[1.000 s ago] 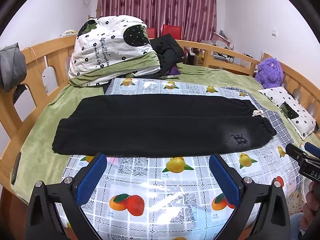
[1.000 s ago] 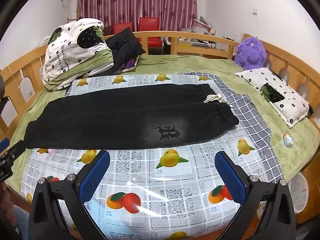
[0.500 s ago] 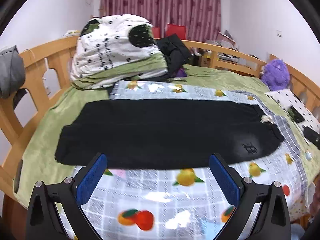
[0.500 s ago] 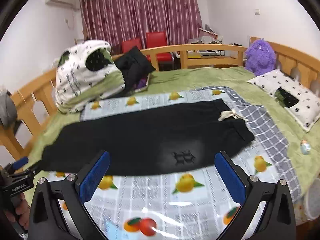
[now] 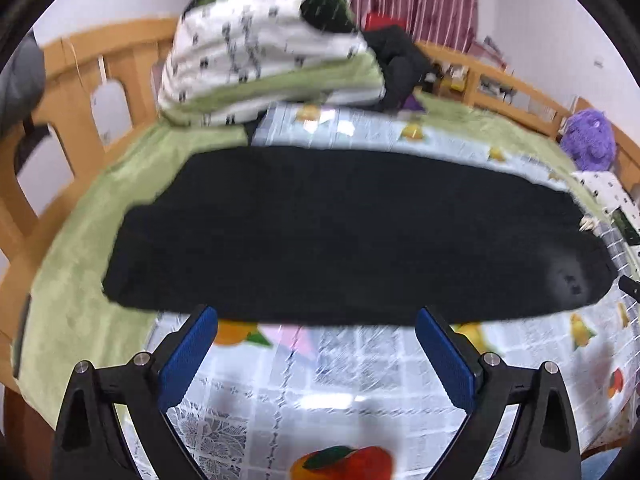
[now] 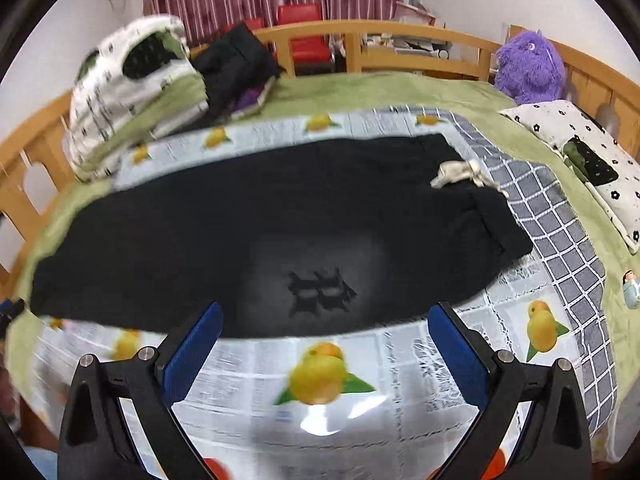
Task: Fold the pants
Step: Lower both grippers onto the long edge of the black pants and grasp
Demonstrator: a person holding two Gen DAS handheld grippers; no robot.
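Black pants (image 5: 340,236) lie flat across the fruit-print cloth (image 5: 360,380) on the bed, legs together, cuffs to the left, waist to the right. In the right wrist view the pants (image 6: 260,232) show a dark logo (image 6: 320,292) and a pale drawstring (image 6: 460,172) at the waist. My left gripper (image 5: 316,356) is open and empty, just short of the pants' near edge toward the cuff end. My right gripper (image 6: 326,356) is open and empty, just short of the near edge below the logo.
A folded white-and-green quilt (image 5: 264,48) and dark clothes (image 6: 236,68) are piled at the back left. A purple plush toy (image 6: 528,68) and a spotted pillow (image 6: 580,160) lie at the right. Wooden rails (image 5: 80,92) ring the bed.
Both grippers have moved forward and lower toward the pants' near edge; the pants fill more of each view. The pants have not moved. Both grippers stay open.
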